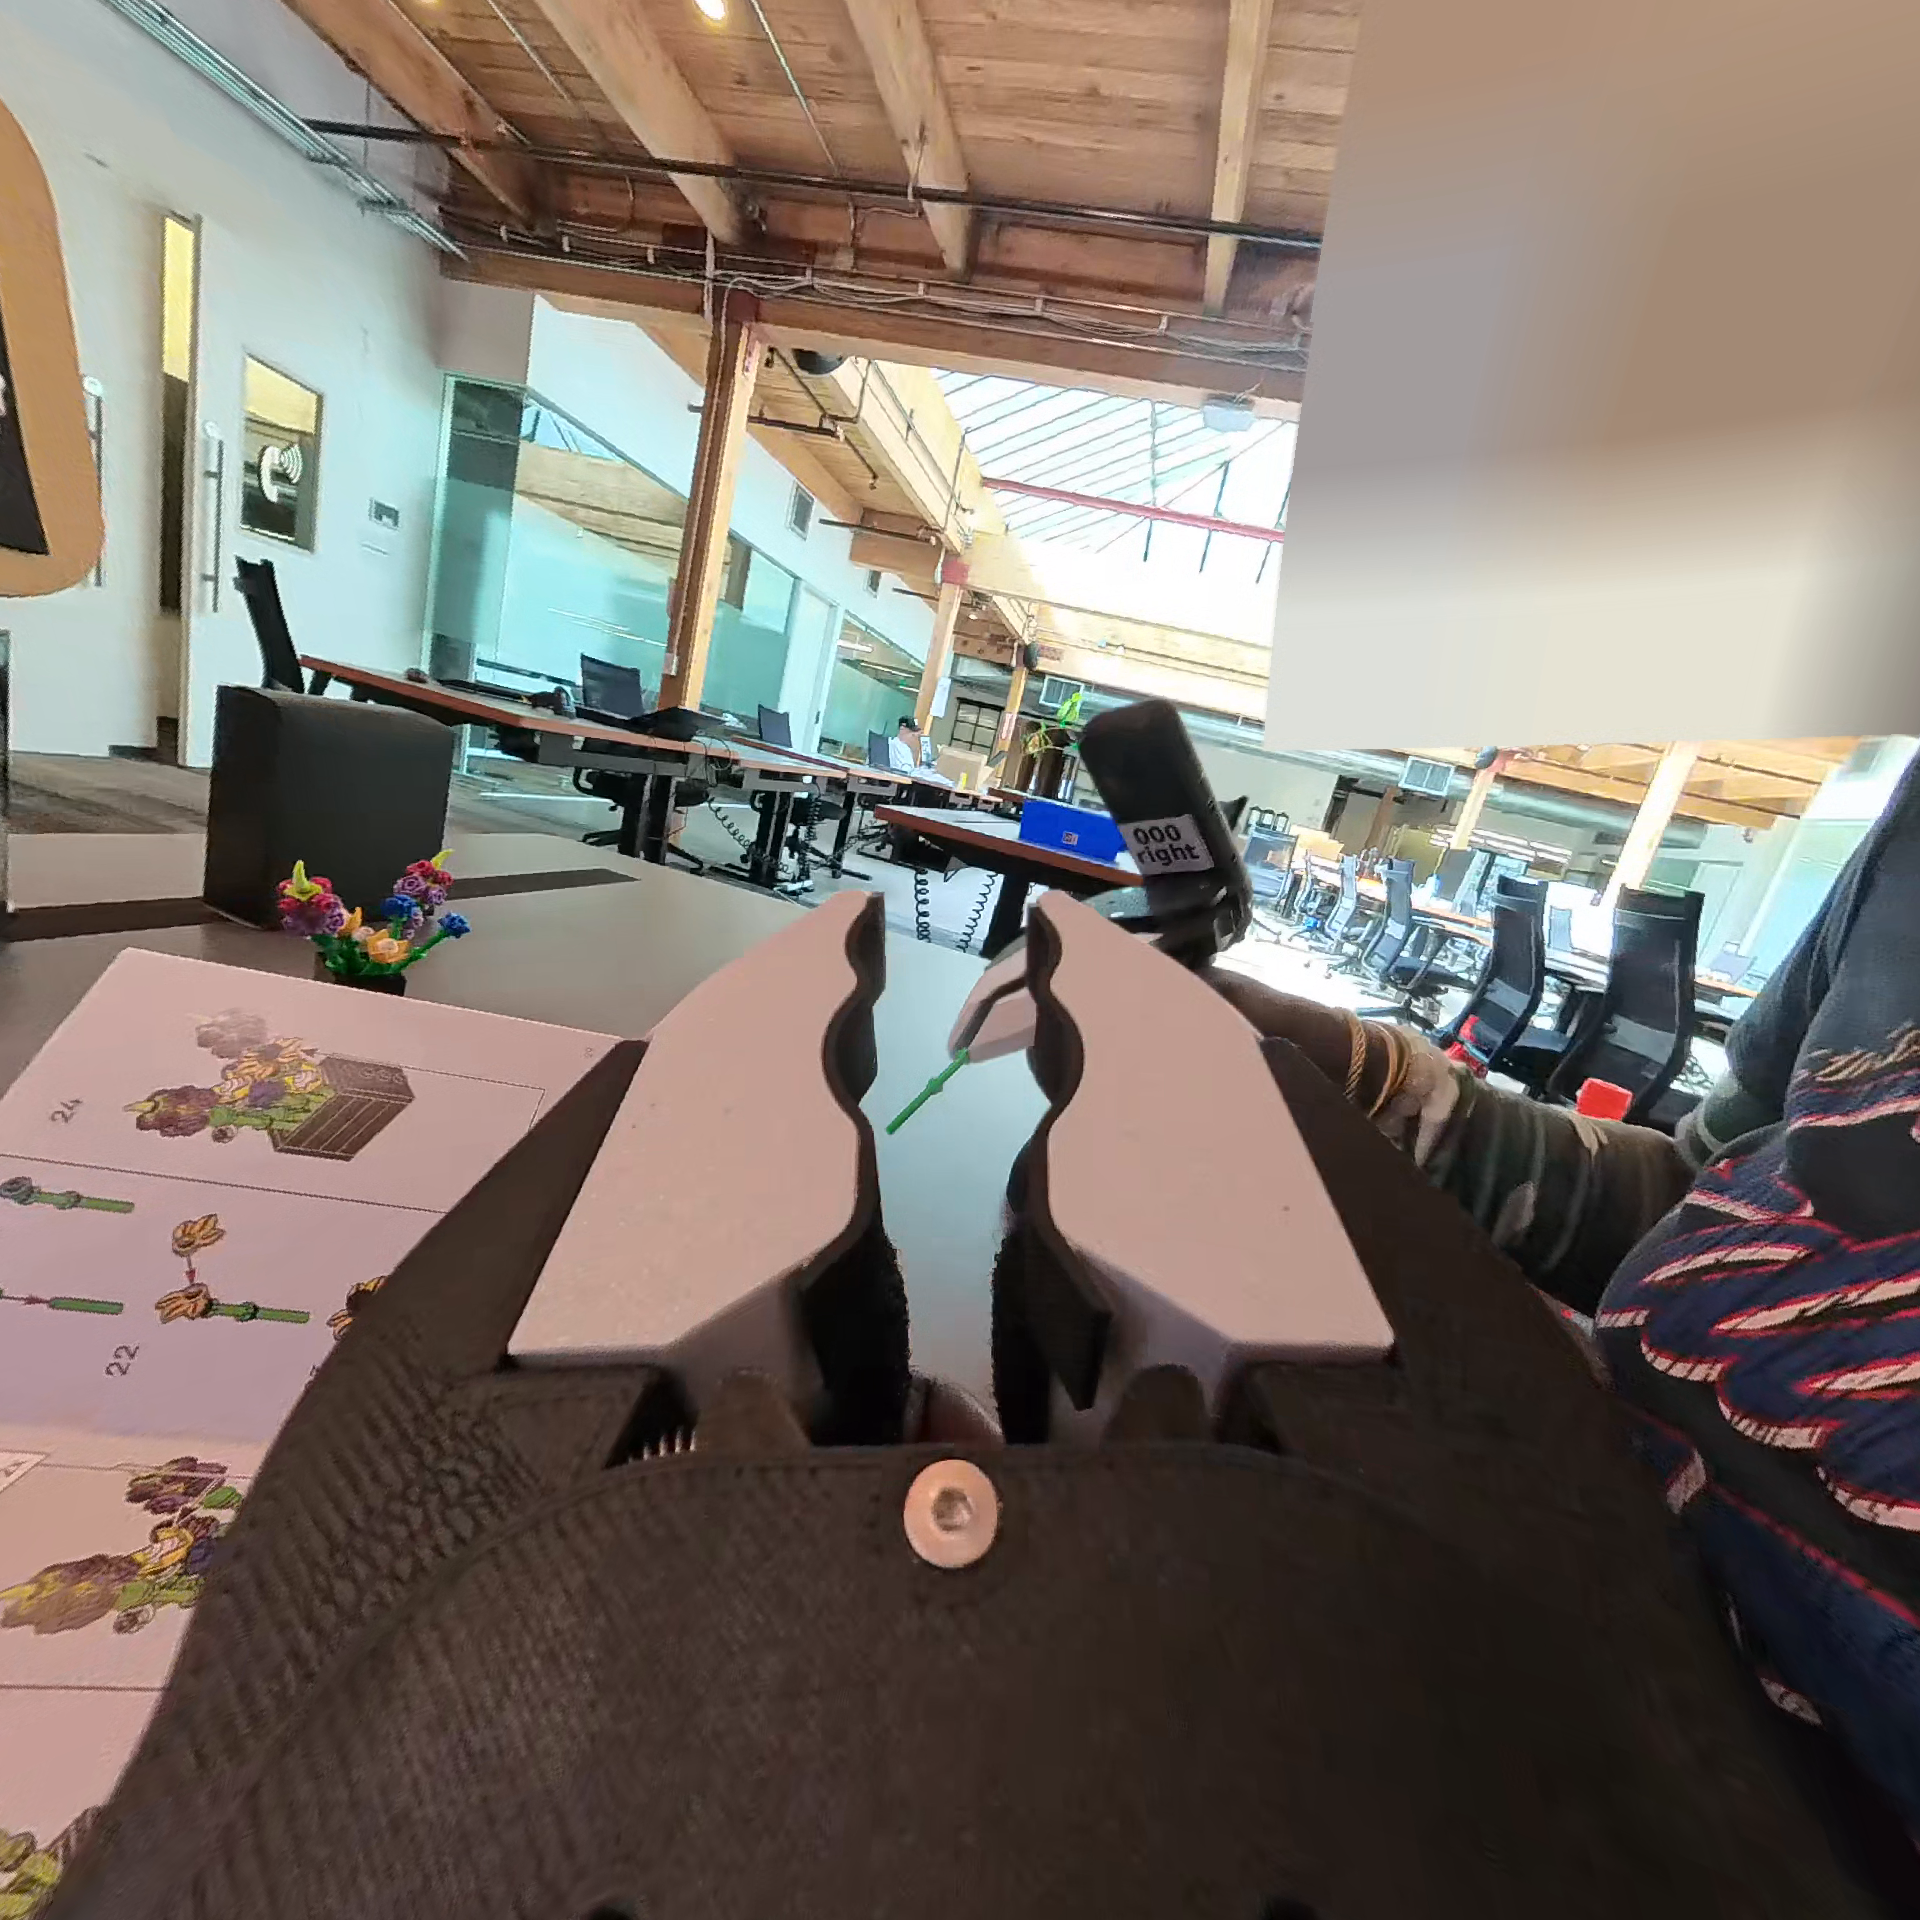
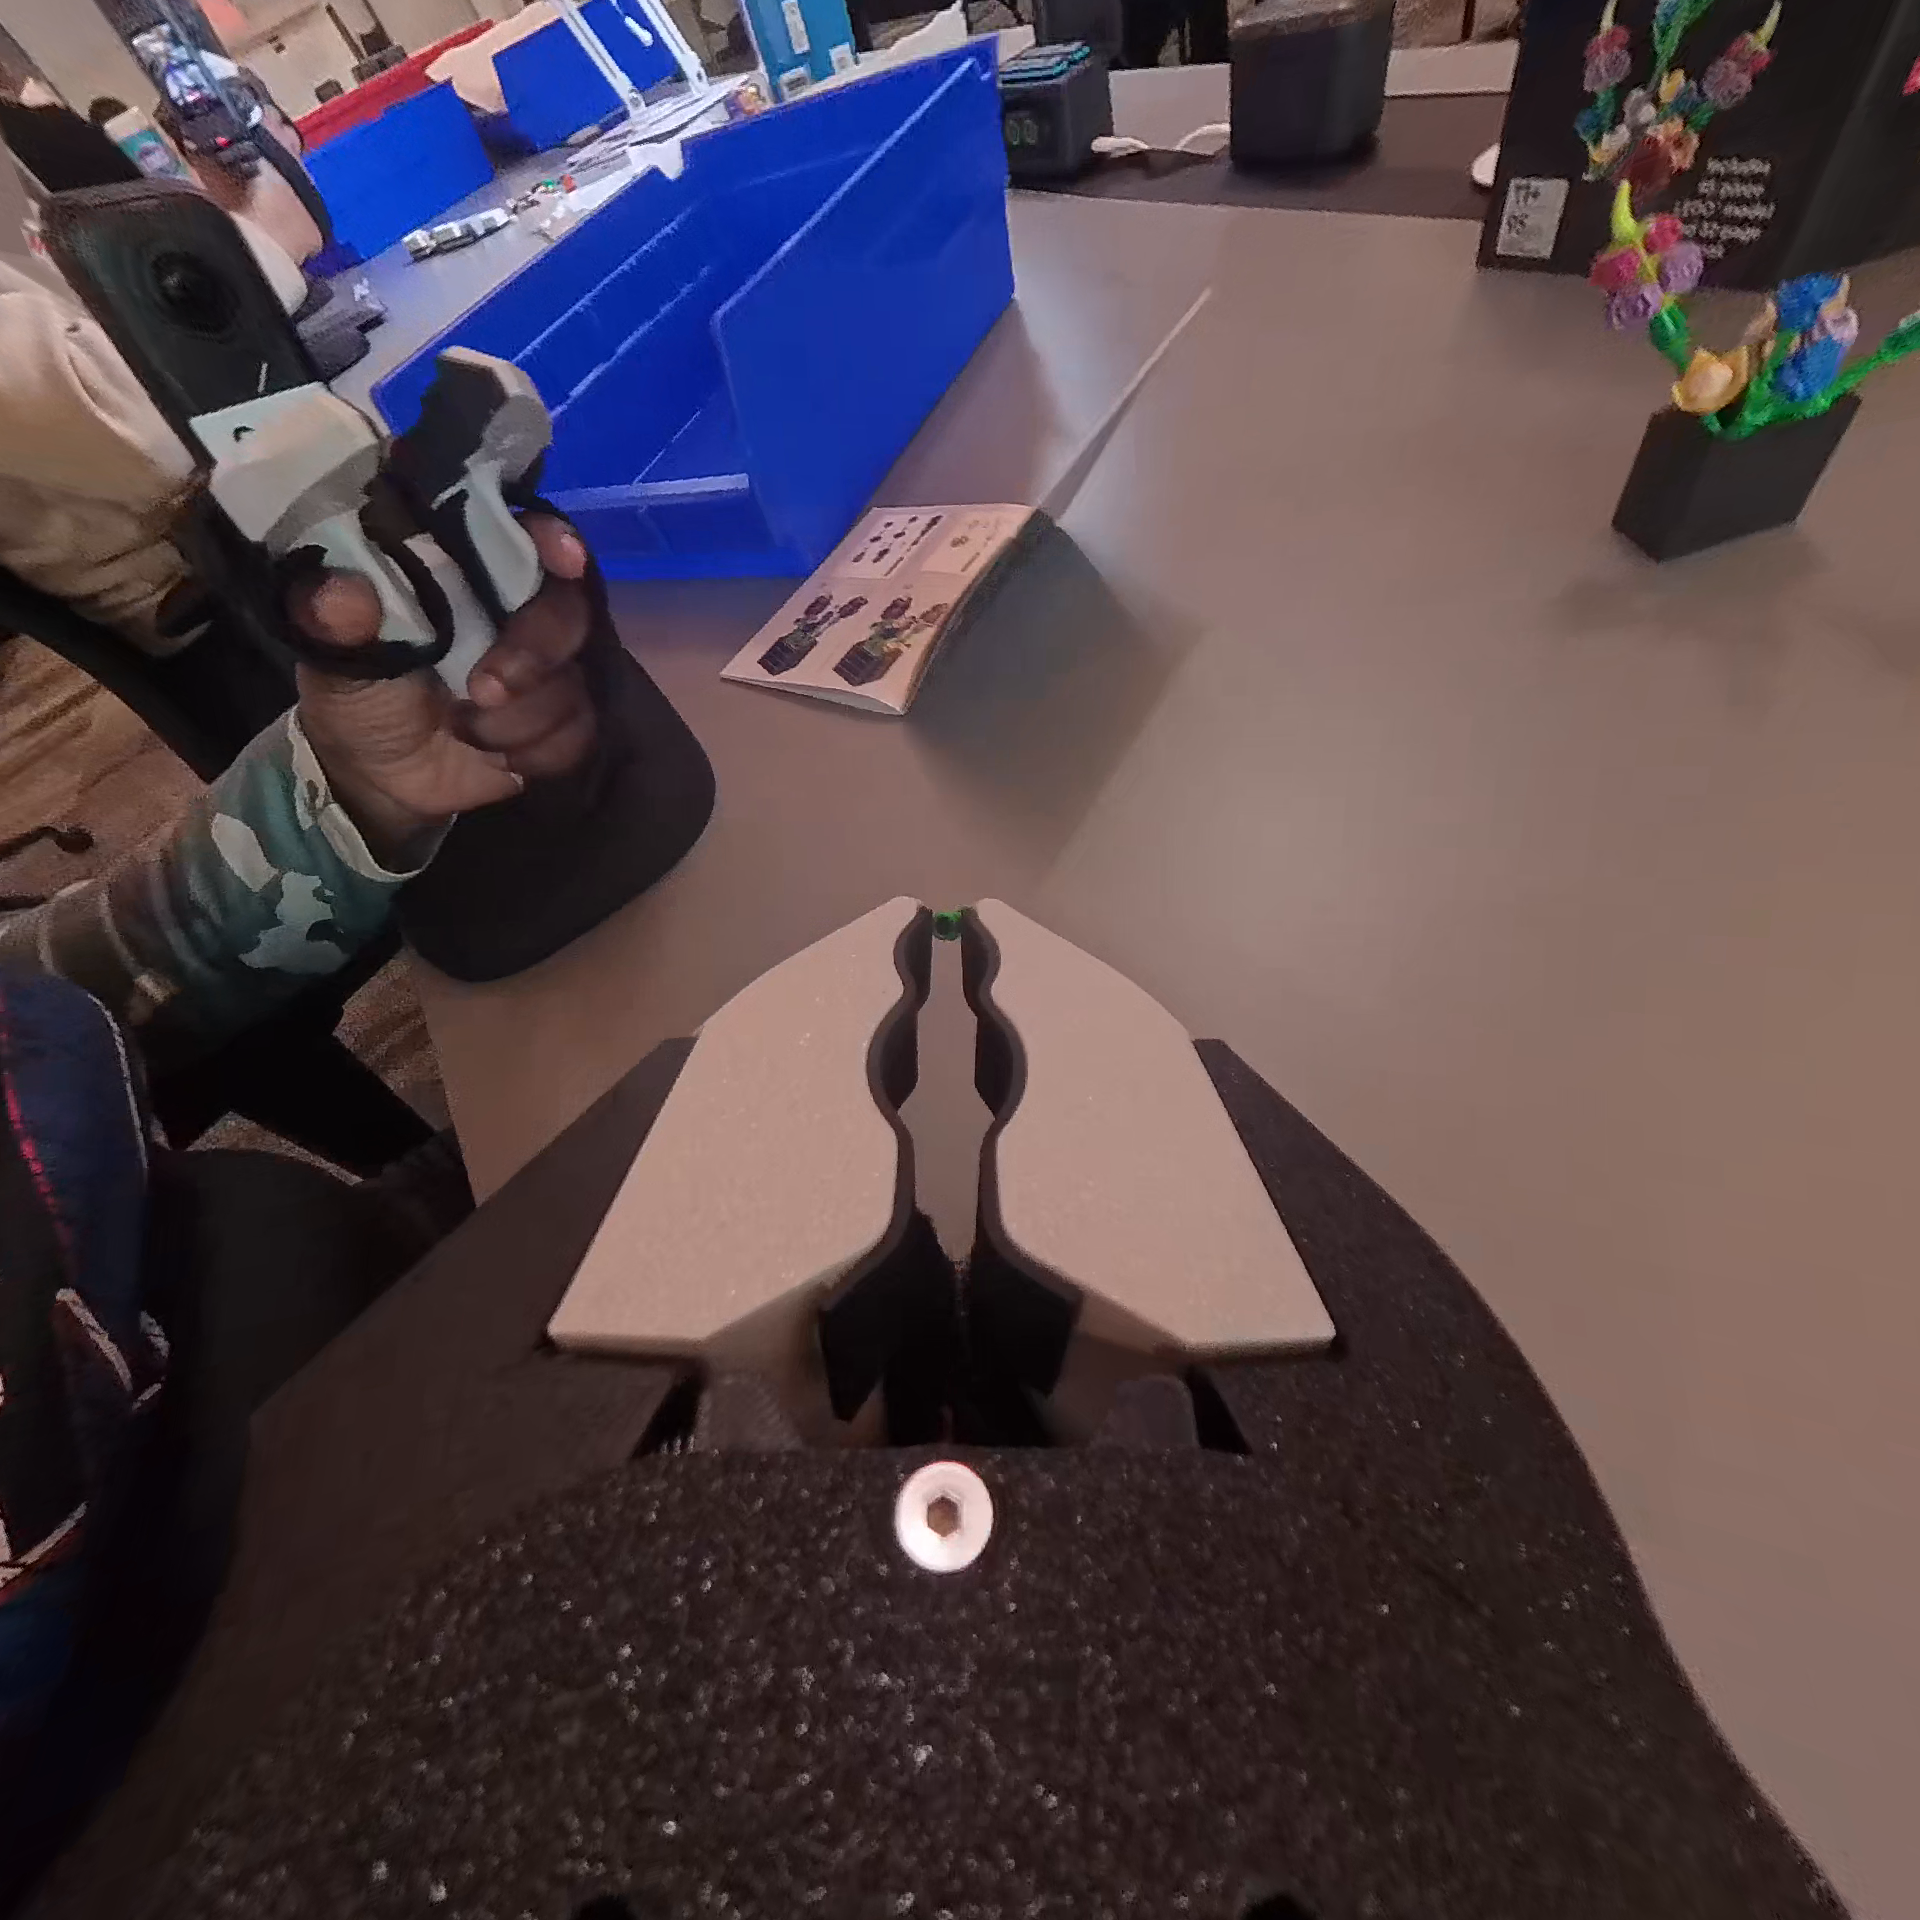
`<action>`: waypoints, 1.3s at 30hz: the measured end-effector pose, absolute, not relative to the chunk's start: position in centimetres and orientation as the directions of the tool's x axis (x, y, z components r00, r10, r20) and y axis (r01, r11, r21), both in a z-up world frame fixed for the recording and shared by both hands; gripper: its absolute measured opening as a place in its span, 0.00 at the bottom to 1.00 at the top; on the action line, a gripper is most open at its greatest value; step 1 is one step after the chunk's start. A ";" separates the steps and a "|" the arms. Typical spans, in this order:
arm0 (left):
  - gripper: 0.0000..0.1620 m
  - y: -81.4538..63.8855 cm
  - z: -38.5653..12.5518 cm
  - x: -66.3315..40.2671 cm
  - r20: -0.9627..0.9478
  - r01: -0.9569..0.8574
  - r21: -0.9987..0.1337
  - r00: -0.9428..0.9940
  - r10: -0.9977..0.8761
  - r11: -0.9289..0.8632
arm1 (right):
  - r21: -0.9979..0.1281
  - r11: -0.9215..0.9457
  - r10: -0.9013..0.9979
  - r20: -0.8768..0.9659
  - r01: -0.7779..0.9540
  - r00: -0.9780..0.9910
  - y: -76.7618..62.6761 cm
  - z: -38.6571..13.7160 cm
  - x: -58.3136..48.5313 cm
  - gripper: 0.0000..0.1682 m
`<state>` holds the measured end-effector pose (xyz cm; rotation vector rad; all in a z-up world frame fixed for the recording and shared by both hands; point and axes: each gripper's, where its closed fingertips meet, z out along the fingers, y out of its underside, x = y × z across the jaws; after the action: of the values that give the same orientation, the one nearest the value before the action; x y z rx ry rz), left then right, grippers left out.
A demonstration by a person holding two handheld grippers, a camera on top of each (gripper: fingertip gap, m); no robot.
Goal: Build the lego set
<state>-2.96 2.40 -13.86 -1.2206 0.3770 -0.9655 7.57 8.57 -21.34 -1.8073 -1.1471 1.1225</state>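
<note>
My right gripper [image 2: 948, 914] is shut on a thin green Lego stem [image 2: 948, 923], pinched at the fingertips above the grey table [image 2: 1351, 831]. In the left wrist view the right gripper [image 1: 977, 1039] sits just beyond my left fingers, and the green stem [image 1: 925, 1101] sticks out of it down and to the left. My left gripper [image 1: 956, 914] is open and empty, with the stem showing through the gap. A built Lego flower bouquet in a black vase [image 1: 369, 935] [image 2: 1745, 436] stands farther back on the table.
The open instruction booklet [image 1: 260, 1195] [image 2: 894, 613] lies on the table. A blue bin [image 2: 831, 312] stands behind it. A black Lego set box [image 2: 1714, 135] is at the back right. A black box [image 1: 322, 800] stands behind the bouquet. A person's hand [image 2: 436, 707] holds the left gripper's handle. The tips of one gripper are about 15 cm away from the tips of the other.
</note>
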 end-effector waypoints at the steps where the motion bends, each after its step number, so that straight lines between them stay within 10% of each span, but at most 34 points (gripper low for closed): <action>1: 0.16 2.4 -13.9 -2.9 0.234 0.415 -0.910 0.570 -0.787 0.030 | -0.876 -0.372 0.922 -0.310 0.307 0.233 8.7 -21.6 7.8 0.03; 22: 0.16 2.1 -14.3 -1.9 0.159 0.328 -0.943 0.592 -0.790 0.056 | -0.810 -0.513 0.857 -0.464 0.285 0.223 9.0 -22.4 7.6 0.03; 31: 0.16 3.3 -17.1 2.0 -0.406 -0.360 -0.912 0.710 -0.576 0.198 | -0.862 -0.432 0.901 -0.424 0.264 0.090 5.8 -18.2 5.5 0.03; 39: 0.11 3.4 -18.4 4.0 -0.541 -0.506 -0.832 0.651 -0.532 0.227 | -0.885 -0.335 0.936 -0.353 0.324 0.002 2.5 -17.3 3.5 0.03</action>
<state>4.03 3.45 -18.36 -1.4046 0.9434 -0.0224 3.48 2.55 -17.28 -1.6983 -1.3039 1.3457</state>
